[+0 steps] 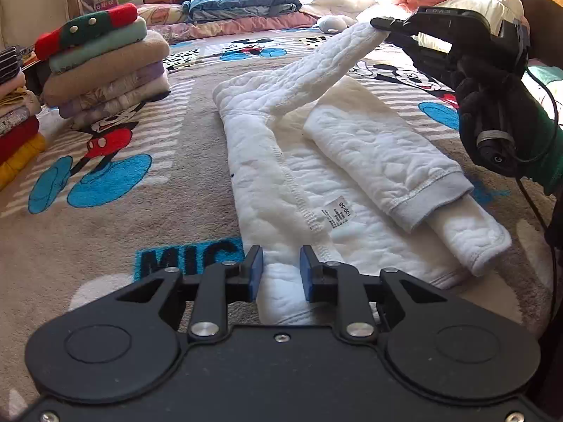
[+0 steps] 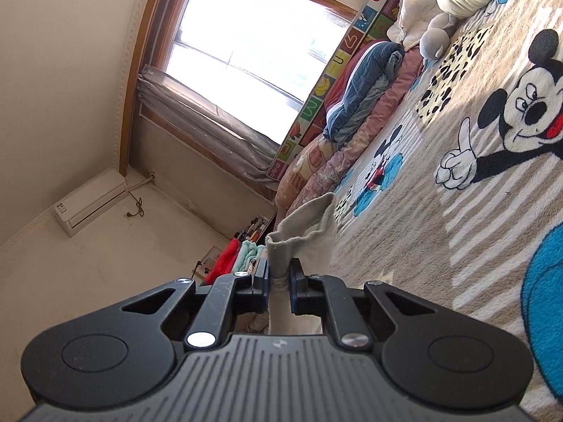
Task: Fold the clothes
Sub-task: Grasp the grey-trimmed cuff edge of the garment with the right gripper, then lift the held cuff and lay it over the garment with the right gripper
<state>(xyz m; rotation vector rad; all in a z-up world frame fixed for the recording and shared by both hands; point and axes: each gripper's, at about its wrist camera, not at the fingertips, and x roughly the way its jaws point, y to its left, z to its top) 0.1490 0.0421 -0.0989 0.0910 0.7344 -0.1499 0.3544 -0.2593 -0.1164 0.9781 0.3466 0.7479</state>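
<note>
We saw a bed covered by a cartoon-mouse blanket (image 1: 147, 183), with bedding piled along the far edge under the window (image 2: 246, 45). A stack of folded clothes (image 1: 105, 66) sat at the left side of the blanket. The white quilted garment (image 1: 281, 176) lay spread near the blanket's middle, inside out with a care label (image 1: 336, 216) showing; one sleeve (image 1: 387, 161) was folded across the body, grey cuff (image 1: 432, 200) toward the right. The other sleeve (image 1: 316, 70) was lifted off the bed, stretched up to the right gripper (image 1: 381, 25), held by a black-gloved hand (image 1: 492, 119). That gripper's jaws were nearly closed, pinching the sleeve's grey cuff end (image 2: 302, 235). The left gripper (image 1: 280, 274) had its jaws narrowly apart, clamped on the garment's near rolled edge (image 1: 281, 292).
</note>
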